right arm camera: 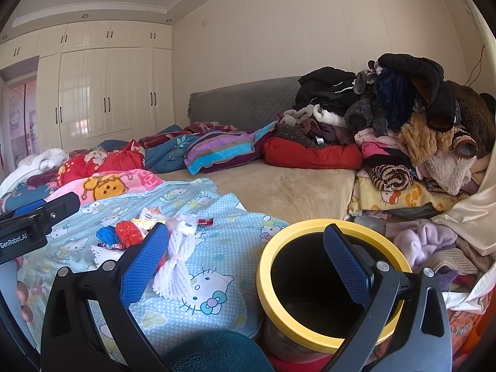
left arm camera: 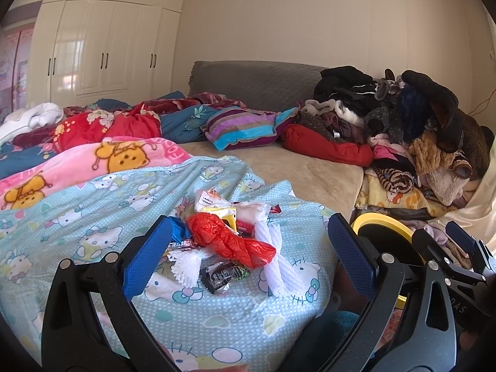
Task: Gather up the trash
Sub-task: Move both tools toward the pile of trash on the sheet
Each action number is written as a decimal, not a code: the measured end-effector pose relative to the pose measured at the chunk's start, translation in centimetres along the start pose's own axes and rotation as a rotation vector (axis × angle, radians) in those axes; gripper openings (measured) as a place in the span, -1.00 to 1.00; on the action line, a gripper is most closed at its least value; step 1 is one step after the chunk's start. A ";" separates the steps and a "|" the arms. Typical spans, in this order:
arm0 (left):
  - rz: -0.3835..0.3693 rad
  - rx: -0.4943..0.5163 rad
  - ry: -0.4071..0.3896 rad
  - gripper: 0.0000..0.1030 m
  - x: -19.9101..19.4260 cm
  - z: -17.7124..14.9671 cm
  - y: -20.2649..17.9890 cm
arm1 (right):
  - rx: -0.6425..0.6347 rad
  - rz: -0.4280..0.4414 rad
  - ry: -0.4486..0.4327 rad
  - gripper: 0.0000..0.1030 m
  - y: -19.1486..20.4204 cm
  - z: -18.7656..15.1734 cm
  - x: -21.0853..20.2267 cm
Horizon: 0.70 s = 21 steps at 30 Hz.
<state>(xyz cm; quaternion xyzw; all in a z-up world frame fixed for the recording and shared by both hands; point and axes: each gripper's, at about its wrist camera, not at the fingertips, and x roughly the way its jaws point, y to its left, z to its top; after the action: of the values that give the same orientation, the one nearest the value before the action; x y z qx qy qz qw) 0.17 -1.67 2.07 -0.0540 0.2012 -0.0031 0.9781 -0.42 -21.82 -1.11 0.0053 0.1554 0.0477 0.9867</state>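
Note:
A heap of trash lies on the light blue Hello Kitty quilt (left arm camera: 93,217): a crumpled red plastic bag (left arm camera: 229,238), white foam nets (left arm camera: 282,266), a dark snack wrapper (left arm camera: 223,274), a blue wrapper (left arm camera: 179,229) and white packets (left arm camera: 210,200). My left gripper (left arm camera: 248,257) is open and empty, its fingers on either side of the heap. My right gripper (right arm camera: 245,260) is open and empty, between a white foam net (right arm camera: 176,263) and the yellow-rimmed black bin (right arm camera: 279,307). The bin also shows in the left wrist view (left arm camera: 384,226).
A tall pile of clothes (left arm camera: 412,130) fills the right side of the bed. Pillows and blankets (left arm camera: 235,127) lie at the back and left. A bare beige sheet (left arm camera: 310,170) lies behind the quilt. Wardrobes (left arm camera: 102,49) stand at the far wall.

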 end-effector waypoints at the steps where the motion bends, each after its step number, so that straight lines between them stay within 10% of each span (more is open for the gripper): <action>1: 0.000 -0.002 0.000 0.79 -0.1 -0.2 0.2 | -0.002 -0.001 0.001 0.88 0.0 0.0 0.0; 21: -0.023 -0.016 0.015 0.79 0.4 -0.8 0.6 | 0.002 0.005 0.010 0.88 0.0 -0.2 0.3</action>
<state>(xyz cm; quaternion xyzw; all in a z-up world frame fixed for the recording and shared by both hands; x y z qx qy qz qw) 0.19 -1.19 1.17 -0.0643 0.2080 -0.0132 0.9759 -0.19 -21.82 -1.36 0.0065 0.1604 0.0499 0.9858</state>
